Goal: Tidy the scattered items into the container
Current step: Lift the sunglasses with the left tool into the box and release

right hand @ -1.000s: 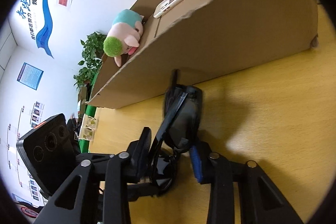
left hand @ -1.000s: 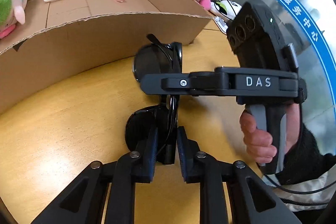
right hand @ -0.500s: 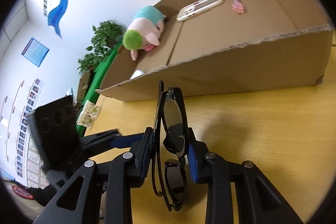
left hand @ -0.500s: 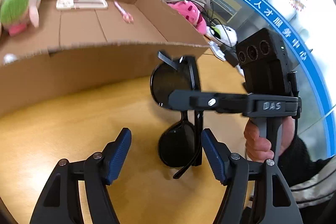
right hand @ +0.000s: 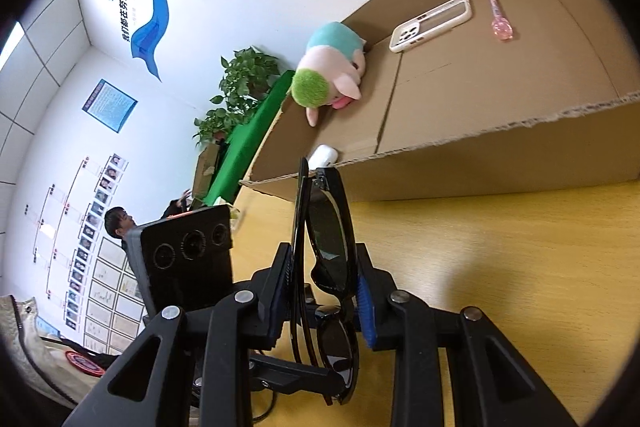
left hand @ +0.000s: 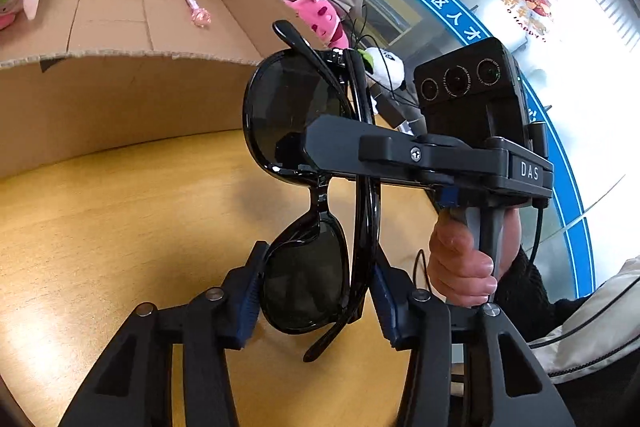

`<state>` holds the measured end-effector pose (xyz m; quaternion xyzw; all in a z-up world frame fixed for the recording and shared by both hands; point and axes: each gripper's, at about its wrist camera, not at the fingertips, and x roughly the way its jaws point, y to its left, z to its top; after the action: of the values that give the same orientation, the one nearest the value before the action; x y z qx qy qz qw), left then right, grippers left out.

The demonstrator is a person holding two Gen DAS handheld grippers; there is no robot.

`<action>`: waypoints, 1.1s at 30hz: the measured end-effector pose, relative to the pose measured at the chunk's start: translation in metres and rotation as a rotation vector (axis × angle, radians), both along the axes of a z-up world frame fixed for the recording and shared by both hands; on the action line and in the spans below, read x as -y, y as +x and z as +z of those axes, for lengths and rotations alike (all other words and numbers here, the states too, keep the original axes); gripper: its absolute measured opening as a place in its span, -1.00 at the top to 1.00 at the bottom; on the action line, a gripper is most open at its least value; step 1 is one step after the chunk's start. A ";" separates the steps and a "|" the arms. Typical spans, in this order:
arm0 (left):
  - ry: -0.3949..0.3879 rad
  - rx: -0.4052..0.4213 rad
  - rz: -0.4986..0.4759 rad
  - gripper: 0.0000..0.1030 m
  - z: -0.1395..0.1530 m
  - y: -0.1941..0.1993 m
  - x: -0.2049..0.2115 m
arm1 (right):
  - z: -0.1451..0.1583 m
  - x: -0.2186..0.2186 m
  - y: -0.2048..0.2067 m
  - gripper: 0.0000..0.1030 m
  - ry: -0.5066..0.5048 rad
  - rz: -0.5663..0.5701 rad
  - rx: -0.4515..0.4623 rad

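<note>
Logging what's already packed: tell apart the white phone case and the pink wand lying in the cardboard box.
The white phone case is a broad, flat, opaque rounded rectangle; the pink wand is a thin, see-through stick with a rounded head. The phone case is clearly larger than the wand. Both lie flat on the floor of the cardboard box, side by side near its far wall, not touching.

Yellow wooden tabletop (left hand: 120, 211). Pink plush toy (left hand: 322, 21) behind the box. Green potted plant (right hand: 244, 79) by white wall. 1 seated person (right hand: 118, 221) in background.
</note>
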<state>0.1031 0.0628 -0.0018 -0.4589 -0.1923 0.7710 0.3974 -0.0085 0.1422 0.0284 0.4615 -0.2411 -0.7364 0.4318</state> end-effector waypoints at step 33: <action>-0.015 0.028 0.116 0.79 0.046 -0.069 0.043 | 0.061 0.052 -0.079 0.72 0.196 -0.012 -0.101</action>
<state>0.0339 0.0200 0.0438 -0.4606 -0.2182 0.7877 0.3461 -0.0871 0.0905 0.0893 0.4625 -0.1485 -0.7813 0.3919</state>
